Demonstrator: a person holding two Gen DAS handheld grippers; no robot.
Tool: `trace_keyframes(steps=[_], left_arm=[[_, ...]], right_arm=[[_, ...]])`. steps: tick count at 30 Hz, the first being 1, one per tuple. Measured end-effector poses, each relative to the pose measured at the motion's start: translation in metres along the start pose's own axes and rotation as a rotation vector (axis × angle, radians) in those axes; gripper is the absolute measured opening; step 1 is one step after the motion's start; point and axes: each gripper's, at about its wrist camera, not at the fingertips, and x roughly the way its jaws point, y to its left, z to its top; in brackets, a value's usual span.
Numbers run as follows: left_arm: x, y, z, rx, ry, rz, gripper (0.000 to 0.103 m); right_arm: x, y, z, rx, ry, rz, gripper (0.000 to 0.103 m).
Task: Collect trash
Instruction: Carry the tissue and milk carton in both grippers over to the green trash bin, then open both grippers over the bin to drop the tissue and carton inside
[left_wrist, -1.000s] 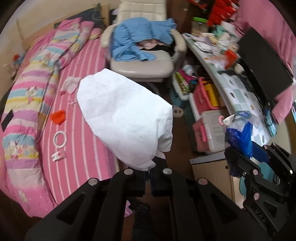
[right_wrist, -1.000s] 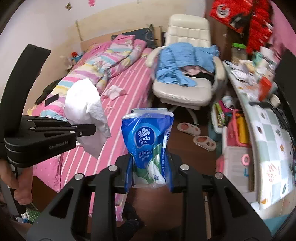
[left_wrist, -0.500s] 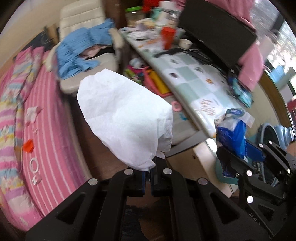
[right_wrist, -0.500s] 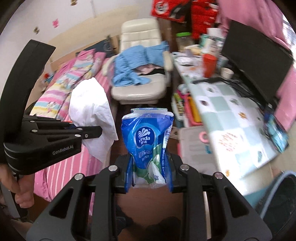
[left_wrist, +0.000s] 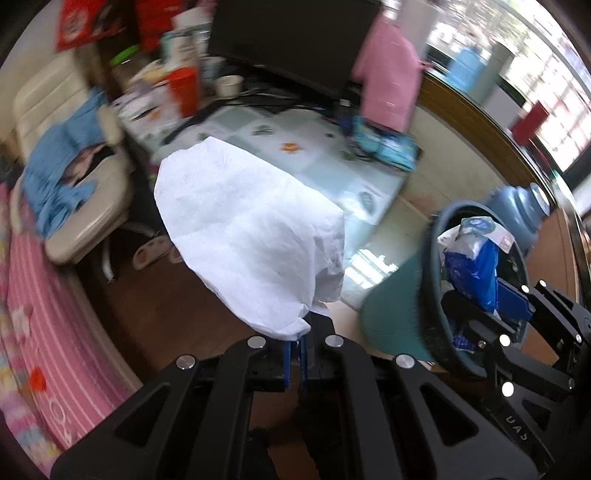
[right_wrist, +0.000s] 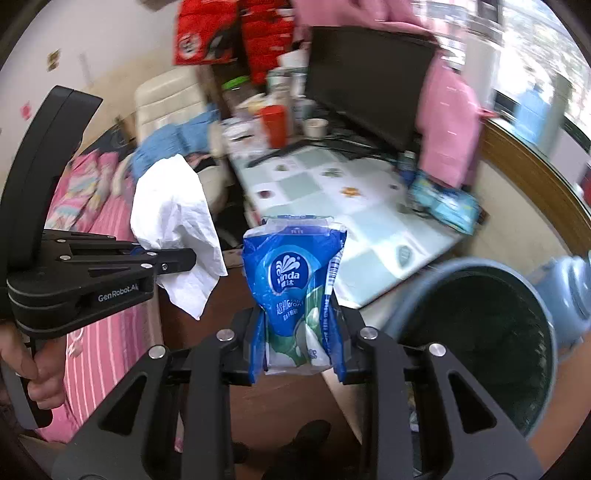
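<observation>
My left gripper (left_wrist: 294, 354) is shut on a large crumpled white tissue (left_wrist: 251, 236), held up over the wooden floor. It also shows in the right wrist view (right_wrist: 177, 260) with the tissue (right_wrist: 173, 218) hanging from it. My right gripper (right_wrist: 299, 343) is shut on a blue Vinda tissue wrapper (right_wrist: 293, 284); in the left wrist view the wrapper (left_wrist: 471, 258) is in front of the bin. A dark blue-grey trash bin (right_wrist: 476, 343) with a dark liner stands low at the right, to the right of the wrapper; its rim (left_wrist: 428, 295) also shows in the left wrist view.
A desk with a patterned top (right_wrist: 332, 192) carries a black monitor (right_wrist: 369, 81), cups and clutter. A cream chair with blue clothes (left_wrist: 66, 162) and a pink striped bed (left_wrist: 40, 325) lie to the left. A blue water jug (left_wrist: 524, 210) stands behind the bin.
Both grippers have swung right from the bed and chair toward the desk corner. The trash bin has come into view at the lower right. Both grips are unchanged.
</observation>
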Motion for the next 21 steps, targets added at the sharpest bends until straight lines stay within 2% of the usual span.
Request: trace_keyframes(steps=[10,21], left_arm=[[0.024,-0.095,0.019,0.199,0.031,-0.099,0.003],[0.053,-0.171,0.011,0.353,0.098,-0.183,0.003]], right_arm=[[-0.025,-0.083,-0.033,0.178,-0.005,-0.132,0.029],[-0.035,-0.139,-0.069,0.313,0.028,-0.219,0.029]])
